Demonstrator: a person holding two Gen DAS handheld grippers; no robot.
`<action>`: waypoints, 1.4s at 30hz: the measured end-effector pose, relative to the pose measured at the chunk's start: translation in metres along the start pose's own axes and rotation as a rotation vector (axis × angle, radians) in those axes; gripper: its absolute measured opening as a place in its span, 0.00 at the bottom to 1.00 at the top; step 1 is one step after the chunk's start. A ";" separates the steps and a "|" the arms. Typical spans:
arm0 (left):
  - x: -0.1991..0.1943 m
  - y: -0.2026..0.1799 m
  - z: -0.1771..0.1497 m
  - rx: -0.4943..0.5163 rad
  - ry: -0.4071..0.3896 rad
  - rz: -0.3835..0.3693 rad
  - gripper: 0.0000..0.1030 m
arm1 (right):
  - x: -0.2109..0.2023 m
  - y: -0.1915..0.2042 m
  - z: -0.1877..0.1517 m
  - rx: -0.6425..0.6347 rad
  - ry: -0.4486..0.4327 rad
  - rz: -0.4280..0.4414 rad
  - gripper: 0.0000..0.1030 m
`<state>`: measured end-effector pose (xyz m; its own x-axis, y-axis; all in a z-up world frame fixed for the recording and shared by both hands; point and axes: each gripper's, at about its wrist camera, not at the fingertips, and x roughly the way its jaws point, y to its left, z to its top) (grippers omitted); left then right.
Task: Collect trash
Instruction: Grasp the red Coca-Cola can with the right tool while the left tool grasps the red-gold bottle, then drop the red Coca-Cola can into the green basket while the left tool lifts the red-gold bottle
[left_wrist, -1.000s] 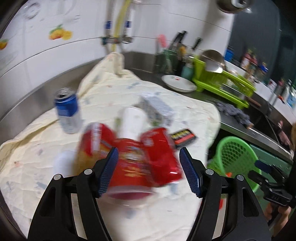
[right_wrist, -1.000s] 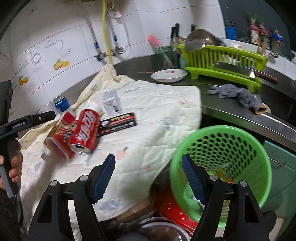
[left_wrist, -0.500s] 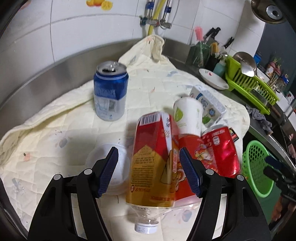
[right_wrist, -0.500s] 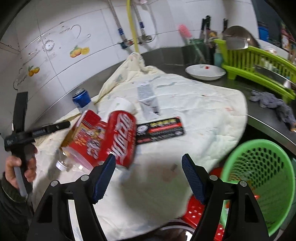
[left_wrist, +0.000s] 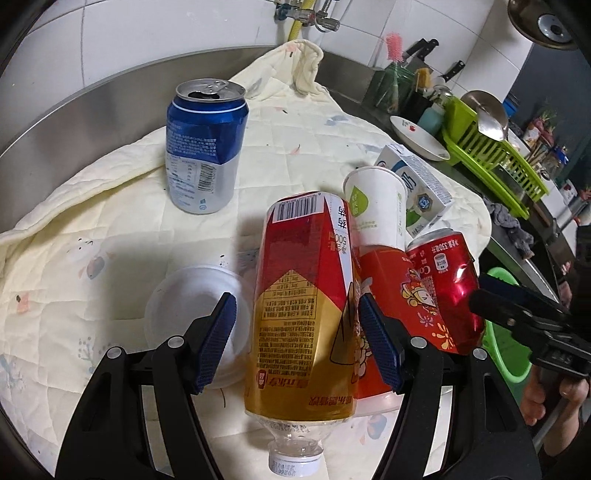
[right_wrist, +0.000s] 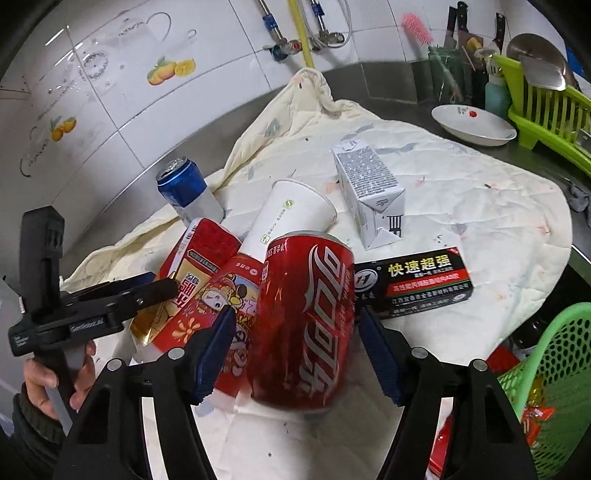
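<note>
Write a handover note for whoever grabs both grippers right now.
Left gripper: open, jaws either side of the lying plastic bottle, not closed on it.
Right gripper: open, straddling the lying red cola can, no grip yet.
On the quilt: blue can upright, paper cup lying, milk carton, black box, red printed cup, a clear lid.
Green basket sits off the counter edge on the right and holds some wrappers.
Left: close on bottle and can, drop them in the basket, then clear the rest.
</note>
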<state>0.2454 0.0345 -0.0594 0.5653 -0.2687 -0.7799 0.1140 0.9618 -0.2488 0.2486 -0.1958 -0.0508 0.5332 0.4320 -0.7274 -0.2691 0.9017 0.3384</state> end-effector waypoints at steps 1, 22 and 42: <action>0.001 -0.001 0.001 0.004 0.001 -0.002 0.66 | 0.003 -0.001 0.000 0.006 0.005 -0.001 0.65; 0.022 -0.002 0.011 0.013 0.049 -0.025 0.64 | 0.037 -0.010 0.000 0.064 0.065 0.028 0.63; 0.017 0.001 0.008 -0.011 0.037 -0.049 0.62 | -0.001 -0.008 -0.009 0.043 -0.003 0.035 0.62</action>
<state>0.2615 0.0314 -0.0682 0.5287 -0.3172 -0.7873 0.1313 0.9469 -0.2934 0.2429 -0.2031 -0.0585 0.5262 0.4634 -0.7130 -0.2531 0.8858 0.3889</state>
